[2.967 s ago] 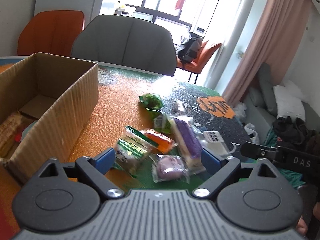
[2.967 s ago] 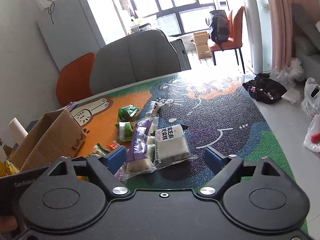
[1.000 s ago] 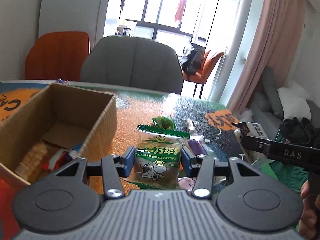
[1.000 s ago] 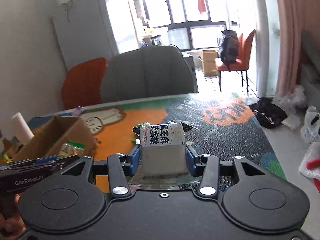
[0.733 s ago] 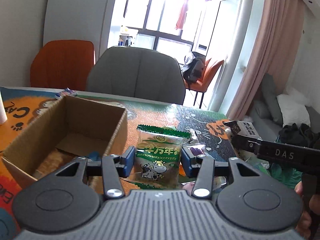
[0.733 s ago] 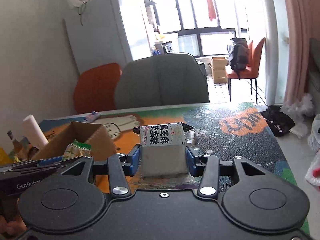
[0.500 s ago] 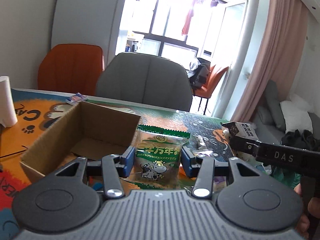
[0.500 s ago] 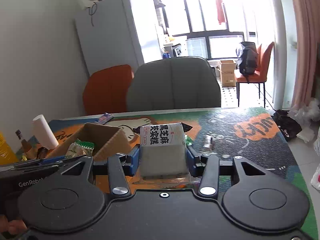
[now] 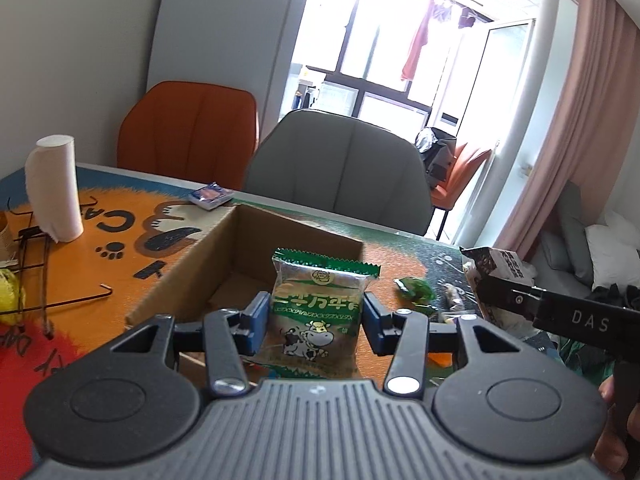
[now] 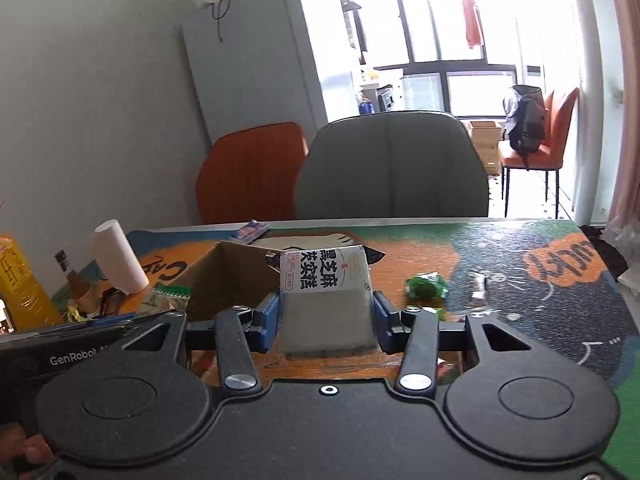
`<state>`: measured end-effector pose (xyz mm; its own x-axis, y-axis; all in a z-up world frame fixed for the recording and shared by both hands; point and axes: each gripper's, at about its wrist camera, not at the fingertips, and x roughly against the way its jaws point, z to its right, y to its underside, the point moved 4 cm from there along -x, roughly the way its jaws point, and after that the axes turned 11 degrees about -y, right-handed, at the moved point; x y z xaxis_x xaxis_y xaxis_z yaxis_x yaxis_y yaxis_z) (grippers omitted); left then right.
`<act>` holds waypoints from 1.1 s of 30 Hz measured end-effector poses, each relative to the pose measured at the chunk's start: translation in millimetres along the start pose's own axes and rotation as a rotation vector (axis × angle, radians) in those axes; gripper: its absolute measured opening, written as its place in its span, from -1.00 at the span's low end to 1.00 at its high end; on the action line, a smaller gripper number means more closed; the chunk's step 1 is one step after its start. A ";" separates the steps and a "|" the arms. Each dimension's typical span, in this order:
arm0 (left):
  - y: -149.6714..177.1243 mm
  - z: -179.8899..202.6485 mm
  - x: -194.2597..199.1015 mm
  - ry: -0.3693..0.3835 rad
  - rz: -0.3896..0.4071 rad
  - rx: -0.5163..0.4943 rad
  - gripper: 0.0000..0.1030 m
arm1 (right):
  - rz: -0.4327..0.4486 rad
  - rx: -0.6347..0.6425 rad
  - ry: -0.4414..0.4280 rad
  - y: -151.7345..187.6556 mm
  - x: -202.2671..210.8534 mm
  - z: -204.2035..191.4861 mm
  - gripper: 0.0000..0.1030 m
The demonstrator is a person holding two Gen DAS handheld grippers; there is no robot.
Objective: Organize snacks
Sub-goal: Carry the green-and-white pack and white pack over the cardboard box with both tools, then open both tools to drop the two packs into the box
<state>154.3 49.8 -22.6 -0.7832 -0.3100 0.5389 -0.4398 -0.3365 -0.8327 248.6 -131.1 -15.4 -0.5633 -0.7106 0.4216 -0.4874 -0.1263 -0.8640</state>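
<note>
My left gripper (image 9: pixel 316 322) is shut on a green snack packet with a cow on it (image 9: pixel 316 312) and holds it upright over the near end of the open cardboard box (image 9: pixel 224 256). My right gripper (image 10: pixel 326 318) is shut on a grey-white sesame cake pack with black print (image 10: pixel 326 300), held above the table just right of the box (image 10: pixel 224 276). The right gripper and its pack also show at the right of the left wrist view (image 9: pixel 496 276). The left gripper's packet shows in the right wrist view (image 10: pixel 166 298).
Several loose snacks lie on the cartoon mat right of the box, among them a green candy packet (image 10: pixel 426 286) and a small wrapped sweet (image 10: pixel 478 284). A paper roll (image 9: pixel 54 188), a blue packet (image 9: pixel 210 196) and wire hooks (image 9: pixel 44 276) sit left. Grey and orange chairs stand behind.
Both grippers closed on their snacks, lifted them off the table and carried them left toward the box. The box now sits straight ahead of the left gripper.
</note>
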 end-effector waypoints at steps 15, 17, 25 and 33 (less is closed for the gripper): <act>2.5 -21.7 -31.2 0.042 -0.057 0.052 -0.07 | -0.036 0.055 -0.002 -5.3 -29.1 -31.3 -0.13; 3.1 -25.6 -35.3 0.047 -0.056 0.067 -0.05 | -0.043 0.062 -0.003 -5.2 -32.9 -34.3 -0.14; 0.0 -45.5 -31.6 0.052 -0.058 0.120 0.13 | -0.064 0.072 -0.020 -3.3 -48.9 -45.4 -0.14; -3.7 -69.8 -22.6 0.028 -0.050 0.158 0.30 | -0.087 0.073 -0.079 -3.4 -65.0 -67.3 -0.13</act>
<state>143.0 120.1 -40.6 -0.7750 -0.2657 0.5734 -0.4051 -0.4875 -0.7735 242.0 -37.9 -21.4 -0.4652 -0.7467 0.4754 -0.4806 -0.2379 -0.8440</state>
